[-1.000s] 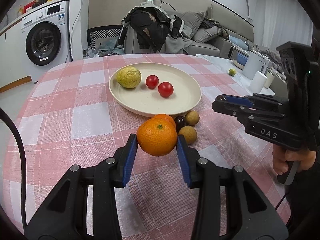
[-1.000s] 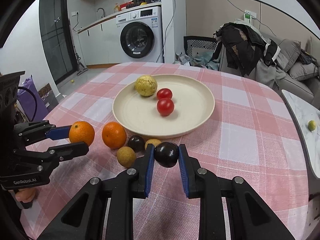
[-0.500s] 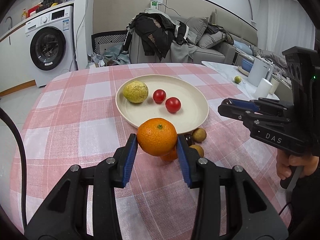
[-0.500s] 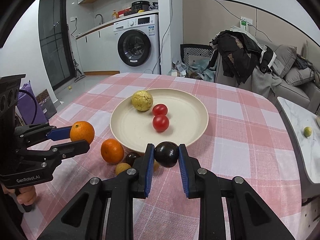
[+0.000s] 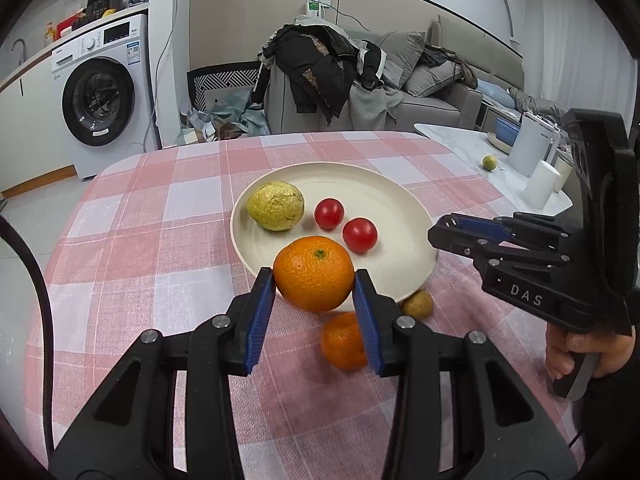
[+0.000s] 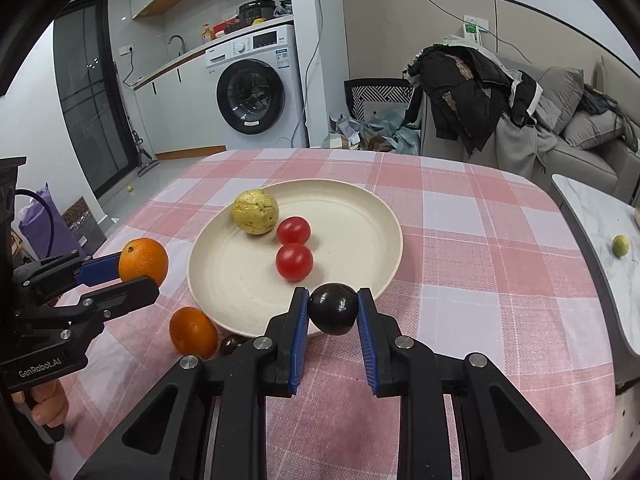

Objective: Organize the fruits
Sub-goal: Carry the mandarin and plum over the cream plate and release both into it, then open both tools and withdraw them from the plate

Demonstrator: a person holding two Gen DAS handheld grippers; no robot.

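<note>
Pink checked cloth (image 5: 152, 248) covers the table. At its centre, a cream plate (image 6: 360, 216) holds a yellow fruit (image 6: 255, 211) at 11 o'clock and two tomatoes (image 6: 294, 261). Left gripper (image 5: 314, 298) clamps an orange (image 5: 314, 273); right gripper (image 6: 333, 314) clamps a dark plum (image 6: 333, 308) over the rim at 6 o'clock.

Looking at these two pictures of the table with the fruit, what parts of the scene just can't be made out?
- Left wrist view: the second orange on the cloth is half covered by the left gripper and its held orange.
- Left wrist view: the small brown fruit is partly behind the fingers.
- Right wrist view: the dark fruit on the cloth is mostly behind the right gripper.
- Both views: appliance labels are too small to read.
</note>
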